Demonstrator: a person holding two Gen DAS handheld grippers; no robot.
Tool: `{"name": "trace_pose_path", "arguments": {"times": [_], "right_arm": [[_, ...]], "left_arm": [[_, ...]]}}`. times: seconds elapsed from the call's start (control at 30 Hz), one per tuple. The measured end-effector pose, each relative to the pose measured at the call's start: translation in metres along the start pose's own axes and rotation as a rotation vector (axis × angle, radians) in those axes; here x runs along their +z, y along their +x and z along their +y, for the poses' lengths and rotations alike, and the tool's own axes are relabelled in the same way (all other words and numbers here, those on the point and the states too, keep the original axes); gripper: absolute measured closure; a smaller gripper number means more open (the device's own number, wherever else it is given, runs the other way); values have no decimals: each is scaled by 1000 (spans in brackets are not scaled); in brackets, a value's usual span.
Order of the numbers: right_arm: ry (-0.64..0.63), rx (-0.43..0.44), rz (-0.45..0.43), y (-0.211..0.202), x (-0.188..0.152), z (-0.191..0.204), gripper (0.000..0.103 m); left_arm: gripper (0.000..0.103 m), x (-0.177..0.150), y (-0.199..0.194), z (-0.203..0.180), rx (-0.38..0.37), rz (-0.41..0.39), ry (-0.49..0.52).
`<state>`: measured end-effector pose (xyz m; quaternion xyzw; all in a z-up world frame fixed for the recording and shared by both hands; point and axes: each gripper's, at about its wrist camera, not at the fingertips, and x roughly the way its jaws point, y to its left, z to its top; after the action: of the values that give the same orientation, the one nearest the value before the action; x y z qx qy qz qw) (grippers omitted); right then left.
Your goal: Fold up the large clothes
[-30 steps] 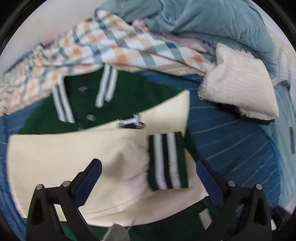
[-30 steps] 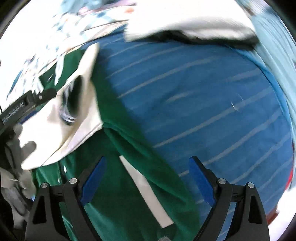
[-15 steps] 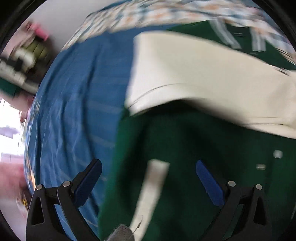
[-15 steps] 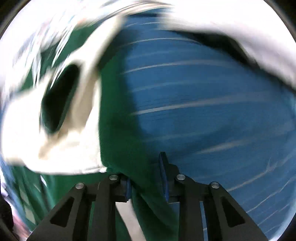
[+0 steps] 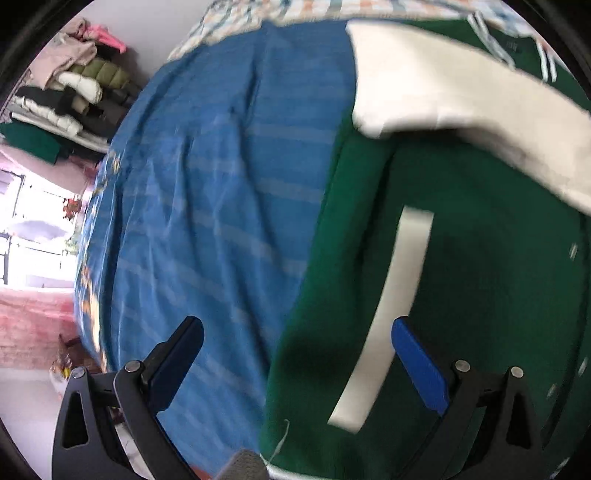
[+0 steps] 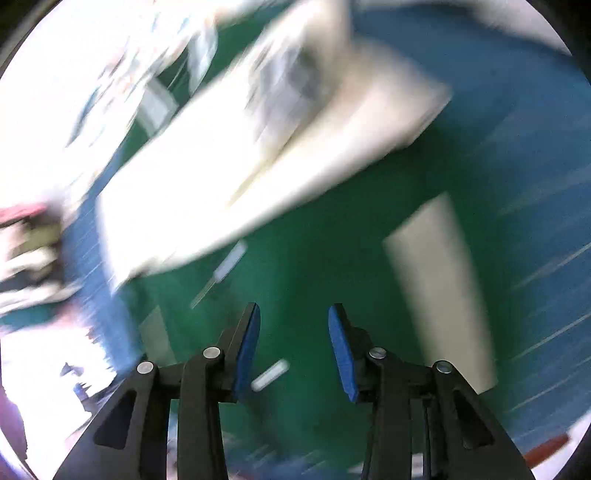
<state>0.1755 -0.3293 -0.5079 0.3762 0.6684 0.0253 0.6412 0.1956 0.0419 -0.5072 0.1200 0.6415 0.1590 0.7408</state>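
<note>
A green varsity jacket (image 5: 480, 280) with cream sleeves (image 5: 461, 96) lies on a blue striped bed sheet (image 5: 207, 221). A cream pocket stripe (image 5: 391, 314) runs down its front. My left gripper (image 5: 295, 347) is open and empty above the jacket's left edge. The right wrist view is heavily blurred by motion. There my right gripper (image 6: 293, 332) is partly open and empty over the green jacket (image 6: 314, 266), with the folded cream sleeves (image 6: 258, 147) beyond it and a cream stripe (image 6: 443, 295) to its right.
A stack of folded clothes (image 5: 62, 96) sits on shelves at the far left. A checked blanket (image 5: 295, 11) lies along the bed's far side. The bed's edge (image 5: 88, 295) drops to a pink floor on the left.
My left gripper swung from the sleeves to the jacket's lower left edge. My right gripper, shut on the jacket's edge half a second ago, has opened partly and is moving fast over the jacket.
</note>
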Motion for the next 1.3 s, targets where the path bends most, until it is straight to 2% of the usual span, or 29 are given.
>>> {"name": "trace_pose_path", "arguments": {"times": [0.03,0.07,0.13,0.2,0.23,0.27,0.37,0.43,0.5,0.6,0.63,0.73,0.8,0.9,0.93,0.97,1.0,1.07,1.13,1.17,1.23,1.3], "right_arm": [[19,83,100,32,-12,7,62],[31,123,185,66,-21,14,62],[56,131,278,113,-29,19,62],[95,183,345,150,-34,21,64],[102,187,336,156,-35,23,85],[99,174,306,156,-35,25,97],[69,118,182,124,-32,31,98],[55,61,104,99,-29,27,98],[13,-17,80,90,-21,19,97],[32,-2,235,113,-15,9,90],[28,-12,245,111,-17,9,89],[-13,-58,188,89,-26,19,69],[-18,-96,122,61,-36,11,67],[39,-229,48,31,-50,-26,67],[70,-296,60,32,-53,-46,67],[120,-376,116,42,-62,-72,69],[166,-362,171,54,-69,-94,70],[218,-278,176,57,-72,-113,71],[168,-290,250,55,-57,-102,71],[148,-290,243,48,-48,-95,68],[107,-275,123,13,-21,-82,68],[82,-301,-2,-19,9,-76,68]], "left_arm": [[0,-6,4,2,7,22,-3],[0,-14,9,6,13,54,-16],[0,-22,12,15,6,81,-49],[0,-29,10,20,3,90,-66],[0,-31,9,22,4,90,-64],[0,-32,7,23,3,90,-59],[0,-34,-6,22,-24,74,-52],[0,-36,-12,17,-44,54,-33],[0,-40,-13,6,-49,45,4],[0,-46,-7,-9,-55,64,37],[0,-49,-6,-13,-53,68,48],[0,-57,3,-25,-40,82,97],[0,-66,17,-32,-16,107,140],[0,-75,32,-33,-28,122,157],[0,-75,33,-32,-38,119,151],[0,-74,34,-31,-47,120,145],[0,-73,37,-31,-55,126,140],[0,-71,41,-31,-68,131,130],[0,-68,47,-29,-91,141,113],[0,-67,50,-30,-102,147,103],[0,-65,56,-28,-135,167,69],[0,-63,61,-22,-168,201,36]]}}
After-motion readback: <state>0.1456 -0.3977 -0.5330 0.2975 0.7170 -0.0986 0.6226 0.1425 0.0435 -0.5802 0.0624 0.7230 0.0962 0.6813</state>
